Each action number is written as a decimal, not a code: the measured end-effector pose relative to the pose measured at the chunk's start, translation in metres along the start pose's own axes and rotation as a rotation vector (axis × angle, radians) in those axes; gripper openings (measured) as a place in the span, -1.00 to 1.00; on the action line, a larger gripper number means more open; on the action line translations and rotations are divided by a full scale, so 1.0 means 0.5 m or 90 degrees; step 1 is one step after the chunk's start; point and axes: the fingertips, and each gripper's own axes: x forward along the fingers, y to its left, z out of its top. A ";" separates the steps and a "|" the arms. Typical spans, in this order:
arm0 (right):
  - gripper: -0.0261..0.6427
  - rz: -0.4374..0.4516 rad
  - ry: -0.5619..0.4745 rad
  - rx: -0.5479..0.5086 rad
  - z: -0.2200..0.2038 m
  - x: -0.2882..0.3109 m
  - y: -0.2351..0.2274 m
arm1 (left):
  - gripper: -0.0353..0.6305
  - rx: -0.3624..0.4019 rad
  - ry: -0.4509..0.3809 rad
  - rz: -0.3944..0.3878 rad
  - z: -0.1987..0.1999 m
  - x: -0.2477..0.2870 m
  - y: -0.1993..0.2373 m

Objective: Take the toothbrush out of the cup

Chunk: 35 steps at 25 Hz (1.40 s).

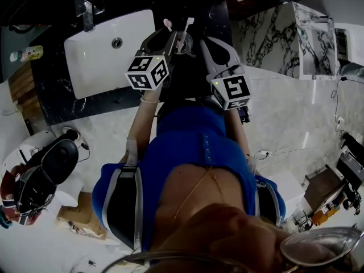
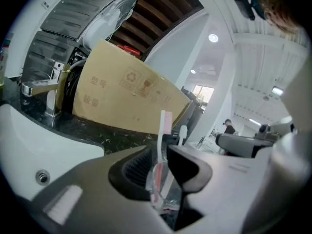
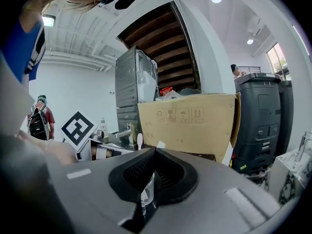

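A clear cup (image 1: 185,43) stands on the dark counter to the right of the sink, with a pink-and-white toothbrush (image 1: 168,23) and a white toothbrush (image 1: 189,21) upright in it. My left gripper (image 1: 165,34) is at the cup from the left. In the left gripper view the pink toothbrush (image 2: 162,145) rises through the narrow gap of my open left gripper (image 2: 161,174); neither pad visibly presses on it. The cup (image 2: 168,199) shows behind the gap. My right gripper (image 1: 206,40) sits just right of the cup, shut (image 3: 155,152), with clear plastic visible below its tips.
A white sink (image 1: 108,50) with a chrome faucet (image 1: 86,13) lies left of the cup. A large cardboard box (image 2: 122,96) leans behind the counter. A small bottle (image 1: 25,54) stands at the far left. White marble floor spreads to the right.
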 end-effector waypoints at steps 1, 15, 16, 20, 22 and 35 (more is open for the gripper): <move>-0.91 0.000 0.001 -0.001 -0.001 0.001 0.000 | -0.60 0.000 0.000 -0.002 0.000 0.001 0.000; -0.92 0.007 0.005 -0.002 -0.010 -0.002 -0.001 | -0.82 0.004 -0.020 -0.026 0.010 -0.006 -0.011; -0.91 0.006 0.005 -0.001 -0.009 -0.004 -0.003 | -0.82 0.005 -0.023 -0.027 0.014 -0.008 -0.012; -0.91 0.002 0.006 0.000 -0.009 -0.013 -0.005 | -0.82 0.013 -0.032 -0.032 0.030 -0.016 -0.022; -0.92 0.003 0.008 0.001 -0.010 -0.020 -0.005 | -0.82 0.019 -0.036 -0.038 0.040 -0.023 -0.030; -0.91 0.010 -0.002 -0.011 -0.004 -0.034 0.005 | -0.82 0.077 -0.122 -0.056 0.159 -0.136 -0.096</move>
